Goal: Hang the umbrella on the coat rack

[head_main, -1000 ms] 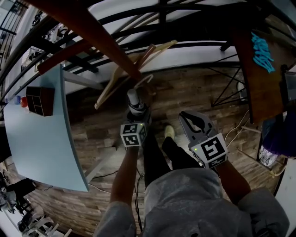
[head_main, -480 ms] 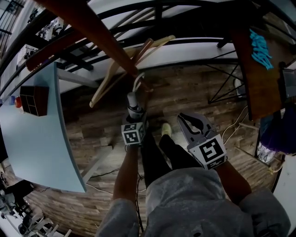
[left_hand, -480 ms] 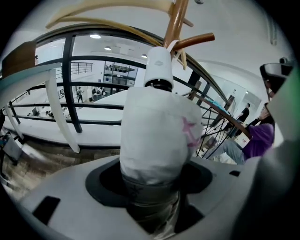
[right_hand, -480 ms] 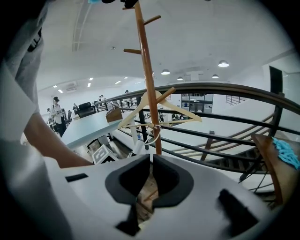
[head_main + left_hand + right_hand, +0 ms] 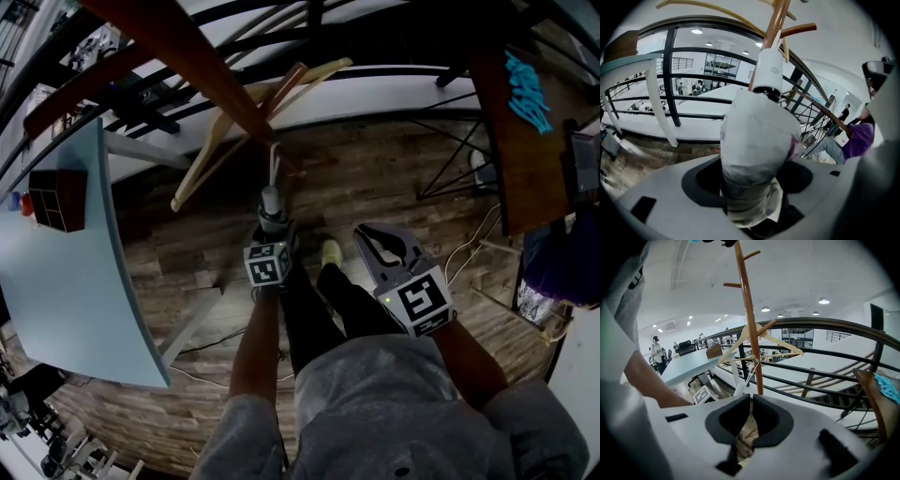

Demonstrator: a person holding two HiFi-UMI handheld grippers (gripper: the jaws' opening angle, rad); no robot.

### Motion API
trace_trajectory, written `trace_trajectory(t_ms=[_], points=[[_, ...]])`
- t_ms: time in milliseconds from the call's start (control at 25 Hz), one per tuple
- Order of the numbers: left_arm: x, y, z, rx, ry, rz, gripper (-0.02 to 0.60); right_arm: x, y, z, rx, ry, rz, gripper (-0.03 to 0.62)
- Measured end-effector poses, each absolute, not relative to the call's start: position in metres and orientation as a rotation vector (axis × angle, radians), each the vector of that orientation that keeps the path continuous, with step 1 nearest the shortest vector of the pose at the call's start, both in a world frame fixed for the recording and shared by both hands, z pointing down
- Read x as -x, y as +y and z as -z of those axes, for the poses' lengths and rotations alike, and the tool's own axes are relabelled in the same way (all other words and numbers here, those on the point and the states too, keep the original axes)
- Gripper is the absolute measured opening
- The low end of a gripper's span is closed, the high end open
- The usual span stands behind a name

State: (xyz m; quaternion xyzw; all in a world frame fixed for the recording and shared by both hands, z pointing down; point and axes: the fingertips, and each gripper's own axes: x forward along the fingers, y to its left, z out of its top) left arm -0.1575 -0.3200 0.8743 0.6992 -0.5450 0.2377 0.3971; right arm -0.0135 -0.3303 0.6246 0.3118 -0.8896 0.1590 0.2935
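While its strap loop (image 5: 274,161) is not clearly over any peg, umbrella (image 5: 271,201): folded, upright, just beside the coat rack (image 5: 202,70) pole, below the wooden hanger (image 5: 202,169).
Left gripper (image 5: 270,225): clamped round the umbrella's body.
Right gripper (image 5: 367,234): jaws drawn together, nothing between them, farther from the rack.
Risk: letting go early would probably drop the umbrella at the rack's foot. The loop could snag the hanger instead, or a push could rock the pole.
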Motion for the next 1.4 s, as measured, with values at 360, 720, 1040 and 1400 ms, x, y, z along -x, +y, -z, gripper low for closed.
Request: trace_trajectory(t_ms=[360,720,1040,1400], points=[[0.151,-0.326,-0.851,-1.834,-1.389,-0.541,0.311,0.002,-0.347,-0.637,-0.882,-2.357,-0.419,0.035],[0.12,-0.297,-0.8,-2.004,-1.276,-0.569,0.311,-0.028,-0.356,-0.609,-0.954,-2.413,-0.445,0.035],[0.114,-0.312,-0.649,-2.163,-1.462,-0.378,0.245,-0.049,-0.358,-0.556,-0.979,-2.54,-0.512,0.035],[0.118,-0.306,-0.515,-2.15,-1.754,-0.28,0.052,-0.046,-0.349,-0.492,-0.94,-2.666,-0.432,0.035]])
